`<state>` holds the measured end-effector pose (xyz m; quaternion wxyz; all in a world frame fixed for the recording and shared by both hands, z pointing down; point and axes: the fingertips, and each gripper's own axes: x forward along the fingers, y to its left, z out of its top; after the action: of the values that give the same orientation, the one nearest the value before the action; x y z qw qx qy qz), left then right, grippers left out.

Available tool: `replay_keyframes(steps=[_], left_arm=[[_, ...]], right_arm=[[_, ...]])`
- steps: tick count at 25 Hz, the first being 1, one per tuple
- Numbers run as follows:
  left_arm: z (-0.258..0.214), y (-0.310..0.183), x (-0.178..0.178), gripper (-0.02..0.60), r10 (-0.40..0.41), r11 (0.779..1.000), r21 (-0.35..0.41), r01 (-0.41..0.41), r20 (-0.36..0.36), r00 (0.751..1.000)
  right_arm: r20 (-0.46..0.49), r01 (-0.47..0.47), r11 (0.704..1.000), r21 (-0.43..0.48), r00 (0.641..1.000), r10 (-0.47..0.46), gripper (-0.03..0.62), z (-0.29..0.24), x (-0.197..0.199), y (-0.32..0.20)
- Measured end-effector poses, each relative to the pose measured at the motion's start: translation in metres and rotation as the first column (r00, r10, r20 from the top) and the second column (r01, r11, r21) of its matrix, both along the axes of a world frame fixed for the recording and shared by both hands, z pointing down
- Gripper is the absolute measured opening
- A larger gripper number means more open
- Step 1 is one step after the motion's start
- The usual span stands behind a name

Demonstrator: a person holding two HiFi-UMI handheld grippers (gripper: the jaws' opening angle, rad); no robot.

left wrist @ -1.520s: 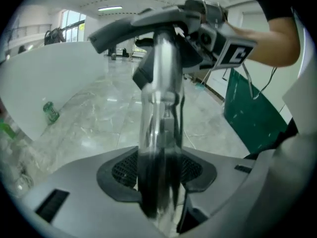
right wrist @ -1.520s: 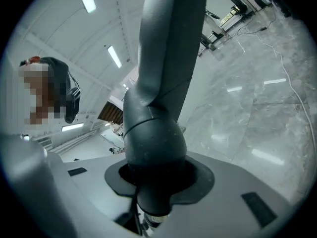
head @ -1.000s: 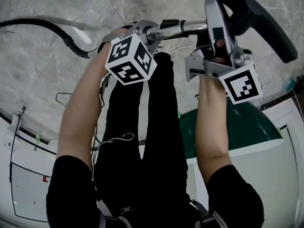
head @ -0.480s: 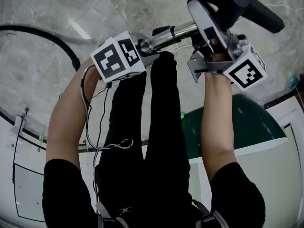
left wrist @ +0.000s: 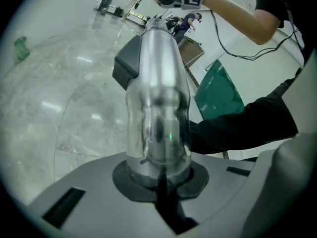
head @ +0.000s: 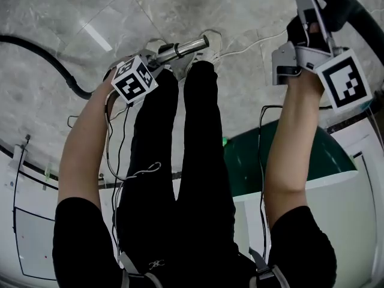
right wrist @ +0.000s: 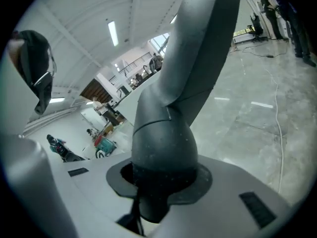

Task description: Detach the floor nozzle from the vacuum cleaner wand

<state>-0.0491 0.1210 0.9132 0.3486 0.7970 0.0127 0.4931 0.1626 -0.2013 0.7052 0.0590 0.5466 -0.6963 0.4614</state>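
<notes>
Left gripper [left wrist: 158,180] is clamping the chrome wand [left wrist: 157,98], whose open end is hanging free. Right gripper [right wrist: 158,182] is pinching the floor nozzle [right wrist: 163,138] by its rounded neck, well apart. My worry: that smooth neck twisting loose and dropping onto the marble floor [head: 78,17].

Wand [head: 185,47] in the left gripper [head: 159,59], above the floor [head: 72,17] ahead of the person's legs [head: 180,137]; floor nozzle [head: 351,11] in the right gripper [head: 303,32], well apart at right; hose [head: 48,56] at left.
</notes>
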Motion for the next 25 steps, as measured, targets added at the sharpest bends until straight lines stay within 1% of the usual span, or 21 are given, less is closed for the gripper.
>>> replay_keyframes(steps=[3, 5, 7, 9, 11, 13, 14, 18, 19, 20, 21, 22, 23, 25], left_arm=[[0.015, -0.013, -0.01, 0.041, -0.036, 0.999, -0.007, 0.036, 0.03, 0.999], [0.025, -0.023, -0.008, 0.041, -0.045, 0.999, -0.01, 0.045, 0.042, 0.998], [0.041, -0.033, -0.004, 0.041, -0.06, 0.998, -0.003, 0.06, 0.072, 0.996], [0.063, -0.045, -0.001, 0.041, -0.089, 0.996, 0.022, 0.087, 0.118, 0.989], [0.085, -0.063, 0.001, 0.041, -0.131, 0.99, 0.074, 0.12, 0.162, 0.978], [0.105, -0.086, 0.003, 0.042, -0.186, 0.974, 0.162, 0.155, 0.192, 0.964], [0.113, -0.098, 0.003, 0.042, -0.216, 0.962, 0.214, 0.172, 0.204, 0.955], [0.139, -0.132, 0.0, 0.043, -0.326, 0.894, 0.399, 0.205, 0.267, 0.907], [0.145, -0.139, -0.001, 0.043, -0.349, 0.876, 0.437, 0.206, 0.279, 0.895], [0.152, -0.144, -0.001, 0.043, -0.364, 0.863, 0.463, 0.203, 0.289, 0.886], [0.16, -0.146, -0.001, 0.043, -0.367, 0.858, 0.475, 0.196, 0.301, 0.88], [0.167, -0.147, 0.0, 0.043, -0.362, 0.86, 0.476, 0.183, 0.317, 0.877], [0.175, -0.144, 0.0, 0.043, -0.352, 0.866, 0.472, 0.165, 0.341, 0.871], [0.19, -0.133, -0.001, 0.043, -0.336, 0.878, 0.462, 0.127, 0.404, 0.851]], right_arm=[[0.051, 0.063, 0.998, 0.029, 0.997, -0.064, 0.124, 0.008, -0.024, 0.015], [0.088, 0.089, 0.995, 0.037, 0.992, -0.092, 0.124, 0.016, -0.036, 0.028], [0.108, 0.099, 0.994, 0.042, 0.989, -0.103, 0.124, 0.023, -0.041, 0.041], [0.116, 0.095, 0.995, 0.041, 0.988, -0.099, 0.124, 0.029, -0.041, 0.054], [0.124, 0.093, 0.995, 0.031, 0.988, -0.096, 0.124, 0.034, -0.039, 0.063], [0.141, 0.094, 0.995, 0.014, 0.986, -0.095, 0.124, 0.041, -0.034, 0.068], [0.152, 0.093, 0.996, 0.006, 0.984, -0.093, 0.124, 0.045, -0.03, 0.071], [0.213, 0.086, 0.996, -0.005, 0.973, -0.083, 0.124, 0.062, -0.007, 0.085], [0.223, 0.077, 0.997, -0.015, 0.972, -0.072, 0.125, 0.068, 0.0, 0.088], [0.231, 0.067, 0.997, -0.027, 0.971, -0.059, 0.124, 0.076, 0.006, 0.092], [0.239, 0.058, 0.998, -0.038, 0.97, -0.047, 0.125, 0.083, 0.01, 0.096], [0.245, 0.053, 0.997, -0.048, 0.969, -0.039, 0.125, 0.09, 0.015, 0.1], [0.249, 0.05, 0.997, -0.058, 0.968, -0.035, 0.126, 0.097, 0.019, 0.104], [0.259, 0.048, 0.995, -0.085, 0.966, -0.025, 0.126, 0.111, 0.028, 0.112]])
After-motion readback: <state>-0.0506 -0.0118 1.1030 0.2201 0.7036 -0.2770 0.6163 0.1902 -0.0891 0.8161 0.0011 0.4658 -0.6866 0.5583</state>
